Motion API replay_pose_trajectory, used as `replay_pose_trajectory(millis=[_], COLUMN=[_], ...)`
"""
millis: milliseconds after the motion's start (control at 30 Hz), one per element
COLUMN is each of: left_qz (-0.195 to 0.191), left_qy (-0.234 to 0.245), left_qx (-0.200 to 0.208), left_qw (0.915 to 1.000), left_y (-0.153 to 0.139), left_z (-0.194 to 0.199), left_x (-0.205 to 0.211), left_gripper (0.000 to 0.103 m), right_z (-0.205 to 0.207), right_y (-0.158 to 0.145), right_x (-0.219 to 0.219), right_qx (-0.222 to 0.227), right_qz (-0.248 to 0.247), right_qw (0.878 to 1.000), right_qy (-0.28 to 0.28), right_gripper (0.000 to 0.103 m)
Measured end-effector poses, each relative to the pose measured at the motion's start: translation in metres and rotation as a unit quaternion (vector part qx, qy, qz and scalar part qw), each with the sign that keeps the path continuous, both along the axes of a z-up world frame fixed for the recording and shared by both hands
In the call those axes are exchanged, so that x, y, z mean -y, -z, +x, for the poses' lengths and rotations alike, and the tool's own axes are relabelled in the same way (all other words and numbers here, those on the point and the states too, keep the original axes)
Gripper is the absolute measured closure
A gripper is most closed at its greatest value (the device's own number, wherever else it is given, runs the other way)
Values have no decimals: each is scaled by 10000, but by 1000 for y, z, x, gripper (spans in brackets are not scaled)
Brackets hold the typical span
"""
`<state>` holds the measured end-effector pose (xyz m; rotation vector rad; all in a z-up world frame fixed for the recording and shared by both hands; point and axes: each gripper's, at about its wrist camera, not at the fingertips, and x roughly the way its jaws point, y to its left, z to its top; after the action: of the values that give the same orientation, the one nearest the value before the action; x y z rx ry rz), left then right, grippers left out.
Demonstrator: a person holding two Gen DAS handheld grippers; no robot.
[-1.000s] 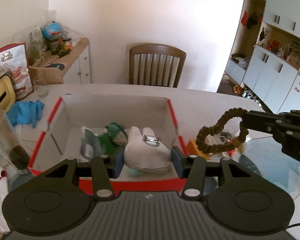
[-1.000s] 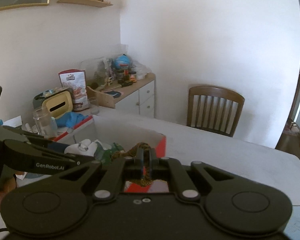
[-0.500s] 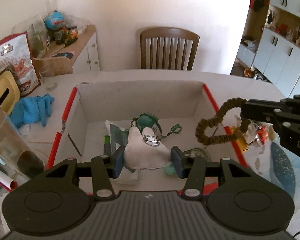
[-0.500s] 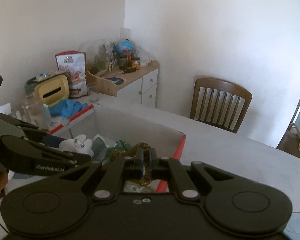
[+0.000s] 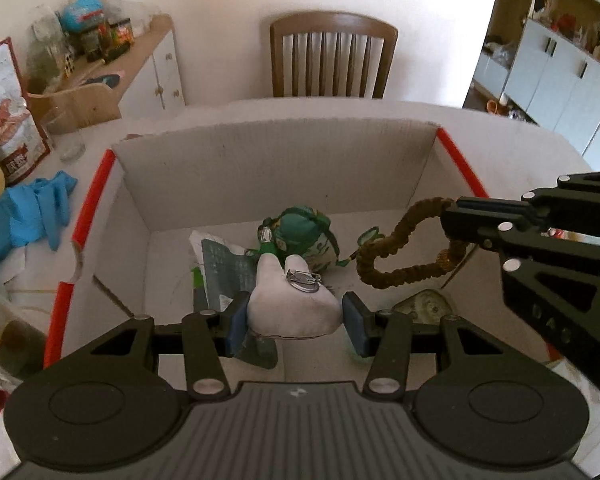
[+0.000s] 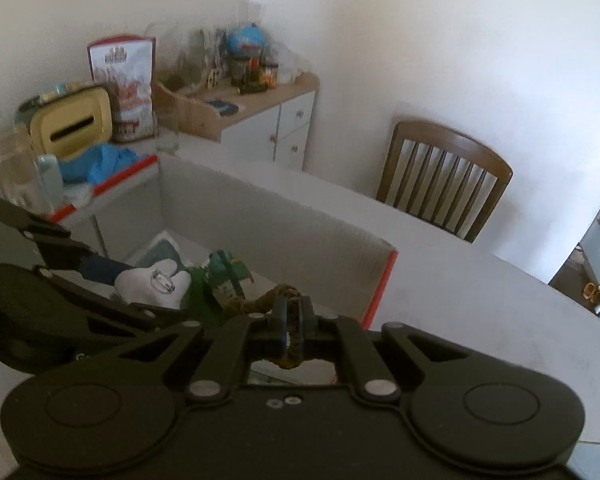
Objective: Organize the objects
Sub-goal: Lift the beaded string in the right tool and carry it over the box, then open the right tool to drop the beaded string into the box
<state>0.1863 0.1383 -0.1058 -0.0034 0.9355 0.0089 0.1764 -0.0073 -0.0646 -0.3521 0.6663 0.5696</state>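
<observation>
My left gripper [image 5: 294, 322] is shut on a white padded heart-shaped brooch [image 5: 292, 304] with a metal pin on its back, held above the open cardboard box [image 5: 276, 160] with red edges. The brooch also shows in the right wrist view [image 6: 154, 284]. My right gripper [image 6: 294, 326] is shut on a brown scrunchie loop [image 5: 404, 256], which hangs over the right side of the box. Inside the box lie a green pouch [image 5: 300, 232], a grey-green packet [image 5: 224, 268] and a small flat item [image 5: 422, 308].
A wooden chair [image 5: 332, 56] stands behind the table. Blue gloves [image 5: 32, 212], a red-white bag [image 5: 4, 108], a glass jar [image 6: 8, 168] and a yellow container [image 6: 72, 124] crowd the table to the left of the box. A sideboard [image 6: 260, 120] stands beyond.
Both grippers have moved forward and over the box, carrying the brooch and the scrunchie. The box floor now lies directly under them.
</observation>
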Motion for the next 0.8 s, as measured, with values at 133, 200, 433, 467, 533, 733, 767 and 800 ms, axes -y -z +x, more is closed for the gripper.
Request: replay_pose_trajectory(millis=[133,200,433,467,533,733,767,800], left_qz=[103,210,119,107,100,132,123,89], left_qy=[122,162,166,179,197,202,199,198], left_qx=[-246,-416,-788,-818,-863,-857,-853,-848], left_qw=[9996,9988,9967,9964,9960,9960,9961,9962], left_y=[10,14,25,27,29,29,29,29], left_z=[10,14,25,26,27,29,29,28], left_x=[1,2,-3,-3,-3,-6,-7,-8], left_gripper=[54,54,54,54,54,53,53,53], right_z=[6,8,9,9,9,12,12,12], right_y=[12,16,29,29,31,33,33,33], right_x=[-9,-13,-25,-26,-27,-24,-24,-24], right_qx=[-14,-53,-175,-187,-230,-308,-326,-323], right_qz=[-255,-331,-584,-603,-627,-668,-672,-662], right_qw=[9996,9993,9970,9968,9966,9962,9962,9963], right_qy=[-119,-183,-468,-487,-493,-458,-457,-451], right_gripper=[100,100,99,99,98,88,88,87])
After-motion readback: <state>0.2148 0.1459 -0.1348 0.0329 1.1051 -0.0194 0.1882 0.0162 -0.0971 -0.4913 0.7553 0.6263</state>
